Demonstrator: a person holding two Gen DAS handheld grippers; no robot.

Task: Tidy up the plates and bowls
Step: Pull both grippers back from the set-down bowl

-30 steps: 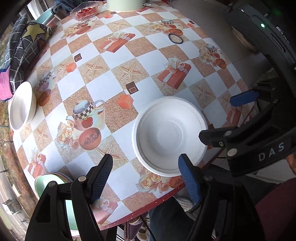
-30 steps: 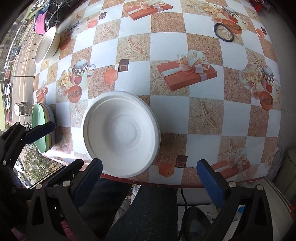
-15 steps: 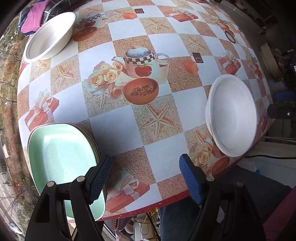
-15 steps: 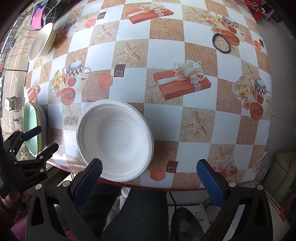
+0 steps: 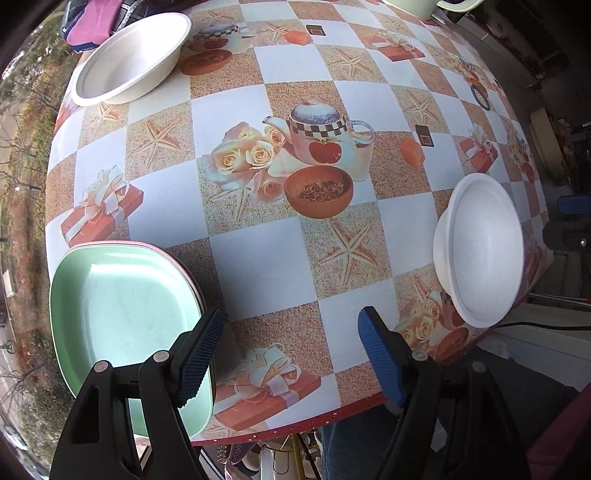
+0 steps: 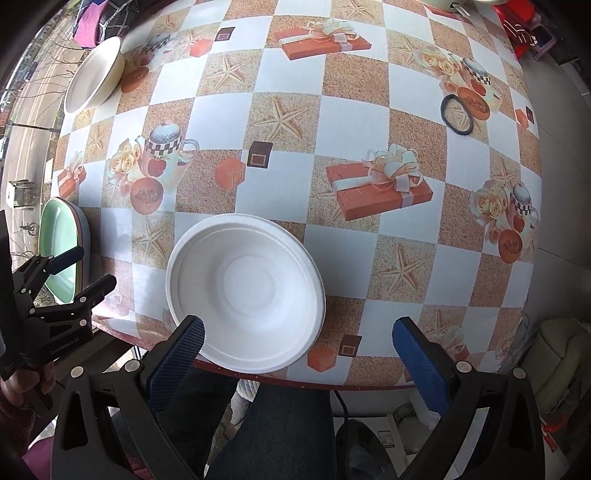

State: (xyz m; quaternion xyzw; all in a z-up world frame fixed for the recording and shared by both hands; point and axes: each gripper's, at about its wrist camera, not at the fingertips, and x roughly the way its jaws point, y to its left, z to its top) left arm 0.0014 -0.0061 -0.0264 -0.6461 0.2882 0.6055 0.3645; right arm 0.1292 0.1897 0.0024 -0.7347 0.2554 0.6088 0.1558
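A white bowl (image 6: 245, 293) sits near the table's front edge, also in the left wrist view at the right (image 5: 480, 247). A second white bowl (image 5: 131, 59) stands at the far left (image 6: 92, 74). A stack of plates with a pale green one on top (image 5: 122, 314) lies at the table's front left corner (image 6: 61, 243). My left gripper (image 5: 290, 349) is open above the table, its left finger over the green plate's rim. My right gripper (image 6: 297, 354) is open over the table's front edge, its left finger just above the near bowl's rim. Nothing is held.
The round table (image 6: 354, 85) wears a checked cloth with printed gifts and starfish. A black ring (image 6: 457, 114) lies at the right. Pink and dark cloth (image 5: 92, 22) lies beyond the far bowl. A person's legs (image 6: 280, 424) are under the front edge.
My left gripper swung from the near white bowl over to the green plate stack and came lower. The right gripper stayed over the near bowl, shifting only slightly.
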